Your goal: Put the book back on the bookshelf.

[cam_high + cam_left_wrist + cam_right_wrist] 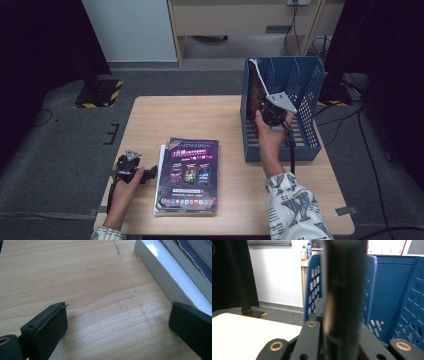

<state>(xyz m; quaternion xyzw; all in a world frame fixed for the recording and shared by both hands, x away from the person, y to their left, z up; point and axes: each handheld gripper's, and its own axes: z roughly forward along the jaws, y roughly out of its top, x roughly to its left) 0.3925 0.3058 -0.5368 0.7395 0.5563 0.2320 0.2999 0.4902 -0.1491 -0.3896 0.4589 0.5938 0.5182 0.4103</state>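
- Now, largest first: wooden table (200, 115), pale top, set on grey carpet, person at its near edge with both forearms over it.
- Blue file rack (305, 90), perforated walls, stands upright at the table's far right; dividers split it into slots.
- Stack of magazines (186, 176) lies flat at the near left of the table, purple-and-black cover facing up; a white-edged one sits underneath. In the left gripper view the stack's page edges (160, 272) run along the upper right.
- Dark magazine (254, 95) stands upright in the leftmost slot of the rack, against its left wall, top corner above the rim. In the right gripper view it is seen edge-on (343, 297), vertical, right between the jaws.
- Right gripper (270, 111) is clenched on the dark magazine, inside the rack's open front; jaws pressed flat on both sides of it.
- Left gripper (131, 167) rests low at the table's near left, just beside the stack's left edge. Jaws stand wide apart (117, 327), nothing but bare wood between them; right jaw is close to the stack, contact not clear.
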